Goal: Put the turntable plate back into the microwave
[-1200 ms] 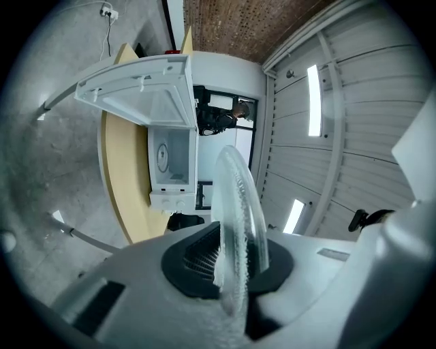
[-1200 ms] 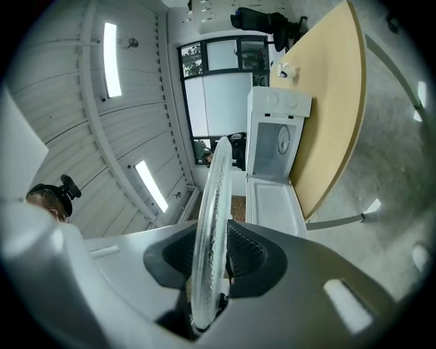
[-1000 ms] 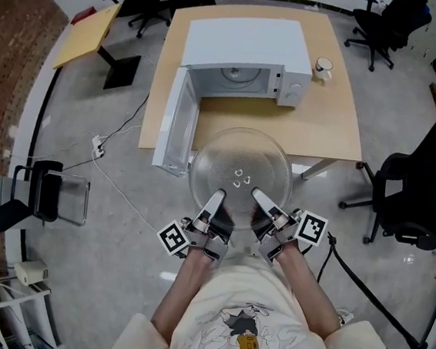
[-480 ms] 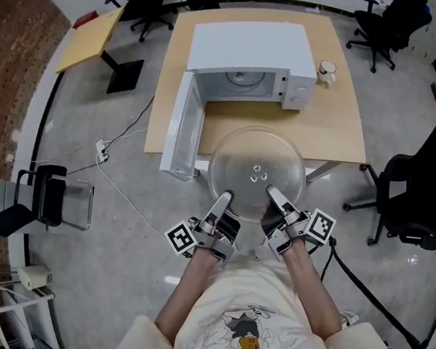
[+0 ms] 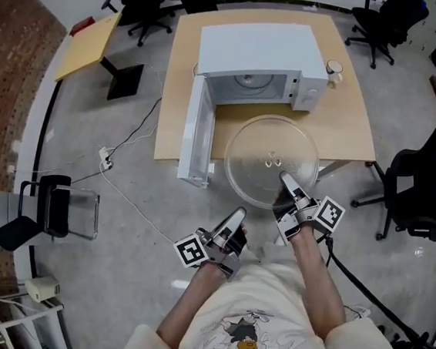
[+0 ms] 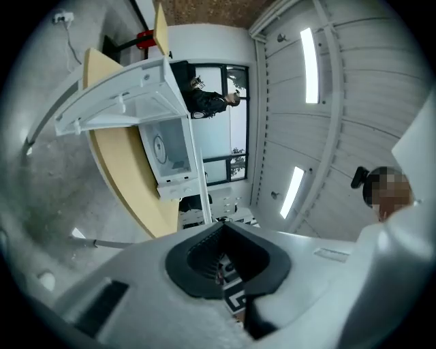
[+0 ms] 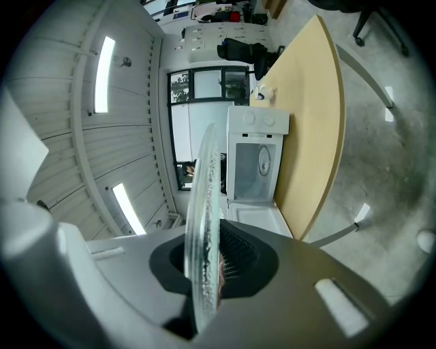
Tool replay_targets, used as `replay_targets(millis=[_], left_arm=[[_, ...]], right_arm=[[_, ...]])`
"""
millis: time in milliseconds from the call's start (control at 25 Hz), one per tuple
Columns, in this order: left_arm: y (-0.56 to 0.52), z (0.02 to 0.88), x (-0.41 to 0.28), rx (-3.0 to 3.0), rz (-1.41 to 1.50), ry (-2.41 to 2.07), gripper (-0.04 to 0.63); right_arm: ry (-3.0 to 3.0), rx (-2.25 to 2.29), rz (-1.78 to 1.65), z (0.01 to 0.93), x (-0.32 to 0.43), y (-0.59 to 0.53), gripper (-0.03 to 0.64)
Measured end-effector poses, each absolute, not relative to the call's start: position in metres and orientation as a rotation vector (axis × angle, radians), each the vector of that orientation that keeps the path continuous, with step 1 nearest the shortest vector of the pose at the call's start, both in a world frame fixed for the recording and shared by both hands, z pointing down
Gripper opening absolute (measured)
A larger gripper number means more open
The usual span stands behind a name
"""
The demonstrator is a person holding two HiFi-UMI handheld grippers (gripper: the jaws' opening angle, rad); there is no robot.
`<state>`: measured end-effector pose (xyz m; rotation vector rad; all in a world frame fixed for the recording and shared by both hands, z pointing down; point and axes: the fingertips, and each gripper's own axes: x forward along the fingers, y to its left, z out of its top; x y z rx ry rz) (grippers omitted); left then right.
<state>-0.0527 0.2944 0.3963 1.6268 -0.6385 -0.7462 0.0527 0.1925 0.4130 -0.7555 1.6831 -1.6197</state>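
The turntable plate [image 5: 270, 156] hangs roughly level in front of the microwave [image 5: 259, 42], over the near edge of the table [image 5: 347, 125], and is not yet inside.

- **Far left:** the microwave door [image 5: 196, 133] stands swung wide open towards the person.
- **Near and left of the plate:** the left gripper [image 5: 237, 217] is clear of the glass. Its jaws have just closed and now meet with nothing between them.
- **Right:** the right gripper [image 5: 285, 181] alone carries the plate, with its jaws clamped on the near rim. In the right gripper view the glass runs edge-on between the pads.
- **Far right:** a mug [image 5: 334, 68] stands on the table beside the microwave.

The main risk, as I judge it, is that single pinch at one edge. The wide, smooth glass could sag, twist in the pads or slip out and break on the floor. If it tilts, its far rim could also catch the sill of the cavity or the open door on the way in.
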Motion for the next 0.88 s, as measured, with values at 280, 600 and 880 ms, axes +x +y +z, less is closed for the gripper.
replay_targets(millis=[280, 600, 880], left_arm=[[0.291, 0.389, -0.076, 1.928, -0.506, -0.693, -0.002], [0.273, 0.374, -0.087, 2.163, -0.306, -0.906, -0.002], [0.236, 0.375, -0.076, 2.291, -0.156, -1.038, 0.000]], right_arm=[[1.651, -0.829, -1.557, 0.419, 0.026, 0.160, 0.028], [1.628, -0.862, -1.591, 0.433, 0.009, 0.135, 0.028], [1.654, -0.837, -1.635, 0.453, 0.004, 0.101, 0.028]])
